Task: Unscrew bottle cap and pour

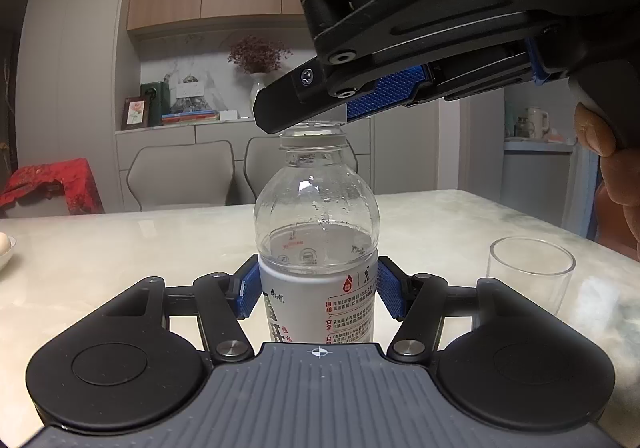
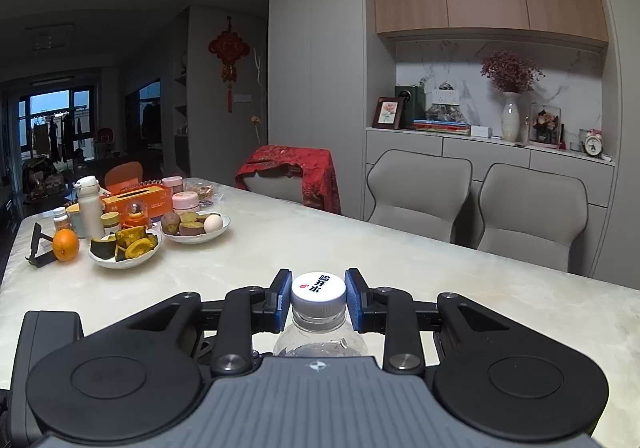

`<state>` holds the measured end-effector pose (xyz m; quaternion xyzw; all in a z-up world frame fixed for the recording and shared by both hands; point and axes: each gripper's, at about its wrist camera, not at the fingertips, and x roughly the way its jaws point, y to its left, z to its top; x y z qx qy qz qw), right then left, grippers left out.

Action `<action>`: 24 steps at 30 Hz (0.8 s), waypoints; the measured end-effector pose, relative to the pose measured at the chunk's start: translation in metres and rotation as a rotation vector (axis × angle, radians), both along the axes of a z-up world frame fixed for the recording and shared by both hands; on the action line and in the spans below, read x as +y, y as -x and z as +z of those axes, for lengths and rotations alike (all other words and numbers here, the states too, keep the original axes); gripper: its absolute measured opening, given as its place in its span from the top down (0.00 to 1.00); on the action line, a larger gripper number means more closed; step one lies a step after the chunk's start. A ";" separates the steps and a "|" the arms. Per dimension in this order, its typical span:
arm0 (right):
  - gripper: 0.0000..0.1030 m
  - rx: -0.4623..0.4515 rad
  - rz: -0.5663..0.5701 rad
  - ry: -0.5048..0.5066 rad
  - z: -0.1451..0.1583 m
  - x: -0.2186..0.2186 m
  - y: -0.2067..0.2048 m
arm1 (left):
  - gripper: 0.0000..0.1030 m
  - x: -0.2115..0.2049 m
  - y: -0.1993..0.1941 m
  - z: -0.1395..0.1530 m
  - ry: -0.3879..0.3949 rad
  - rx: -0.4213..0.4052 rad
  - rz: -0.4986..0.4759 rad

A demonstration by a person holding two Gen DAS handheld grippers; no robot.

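Note:
A clear plastic bottle [image 1: 316, 216] with a white printed label stands upright on the pale marble table [image 1: 120, 248]. It holds a little water. My left gripper [image 1: 318, 288] is shut on its labelled body, one blue pad pressed to each side. The right gripper [image 1: 320, 112] comes in from the upper right, held by a person's hand [image 1: 608, 168]. In the right wrist view, the right gripper [image 2: 319, 298] is shut on the white cap [image 2: 318, 290], whose top shows blue characters. An empty clear glass [image 1: 530, 272] stands on the table to the bottle's right.
Two white bowls of cut food [image 2: 126, 248] [image 2: 196, 226], an orange [image 2: 65, 245], a white flask [image 2: 90, 208] and jars crowd the table's far left end. Grey chairs [image 2: 418, 188] line the far side. A white dish [image 1: 4, 248] sits at the left edge.

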<state>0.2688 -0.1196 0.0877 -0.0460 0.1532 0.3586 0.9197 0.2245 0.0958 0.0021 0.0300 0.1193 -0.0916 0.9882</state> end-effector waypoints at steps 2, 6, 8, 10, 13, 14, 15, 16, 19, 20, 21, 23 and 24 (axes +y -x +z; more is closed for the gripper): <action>0.66 -0.007 0.003 0.005 -0.001 0.001 0.000 | 0.42 0.000 0.000 0.000 0.000 -0.001 -0.001; 0.37 -0.081 0.028 0.014 0.002 -0.005 0.007 | 0.42 0.001 0.001 0.000 -0.002 -0.002 -0.003; 0.32 -0.156 0.053 0.059 0.005 -0.005 0.012 | 0.42 0.001 0.001 -0.001 0.000 -0.002 -0.004; 0.28 -0.205 0.115 0.121 0.007 -0.005 0.015 | 0.42 0.001 0.001 0.000 0.001 -0.002 -0.005; 0.29 -0.226 0.207 0.169 0.007 -0.007 0.011 | 0.41 0.001 0.002 0.000 0.001 -0.004 -0.005; 0.30 -0.212 0.223 0.164 0.007 -0.008 0.007 | 0.41 0.000 0.002 0.000 0.000 -0.004 -0.004; 0.33 -0.191 0.234 0.158 0.007 -0.010 0.002 | 0.41 0.000 0.002 0.000 -0.001 -0.005 -0.004; 0.34 -0.168 0.241 0.147 0.007 -0.012 -0.003 | 0.41 0.000 0.003 0.000 -0.002 -0.005 -0.004; 0.43 -0.095 0.254 0.110 0.006 -0.017 -0.018 | 0.41 -0.004 0.004 0.000 -0.003 -0.005 -0.005; 0.44 -0.084 0.251 0.104 0.005 -0.017 -0.019 | 0.41 -0.006 0.005 0.000 -0.004 -0.005 -0.005; 0.46 -0.079 0.245 0.101 0.005 -0.016 -0.019 | 0.41 -0.006 0.006 0.000 -0.004 -0.006 -0.005; 0.51 -0.069 0.232 0.095 0.004 -0.013 -0.018 | 0.41 -0.006 0.005 0.000 -0.004 -0.006 -0.004; 0.56 -0.064 0.225 0.092 0.004 -0.012 -0.017 | 0.41 -0.005 0.005 0.000 -0.005 -0.006 -0.004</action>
